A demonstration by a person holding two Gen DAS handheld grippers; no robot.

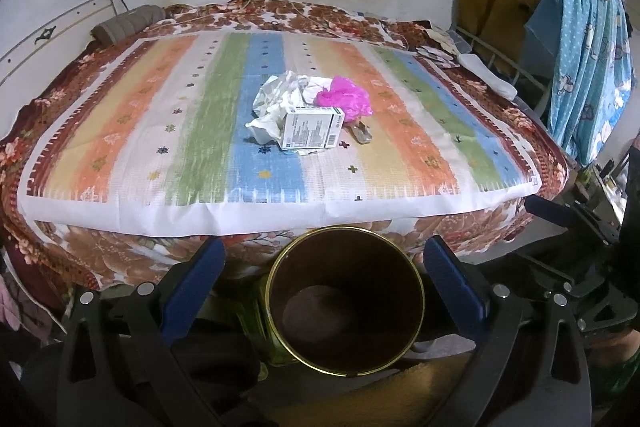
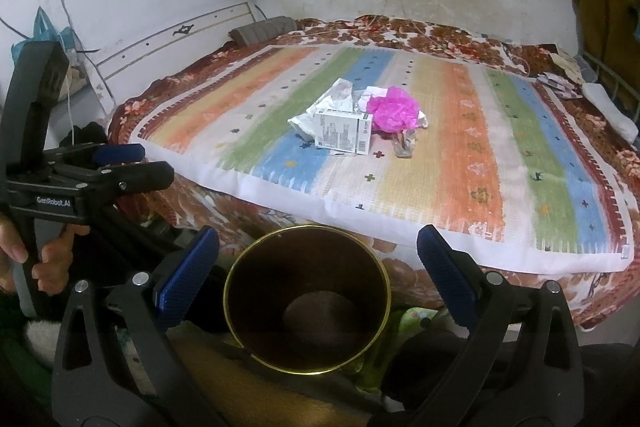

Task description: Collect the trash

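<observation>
Both our left gripper [image 1: 324,259] and right gripper [image 2: 318,251] gape wide, empty; trash pile [image 2: 352,123] lies straight ahead across the bin [image 2: 306,299], nearer neither

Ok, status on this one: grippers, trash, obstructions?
Left gripper open, right gripper open, both empty. Trash pile untouched on bed. Bin below, nothing blocking.

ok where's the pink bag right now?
The pink bag sits mid-bed on the striped mat in both wrist views, at the trash pile's right, touching the white carton on its left and beyond the bin.
</observation>
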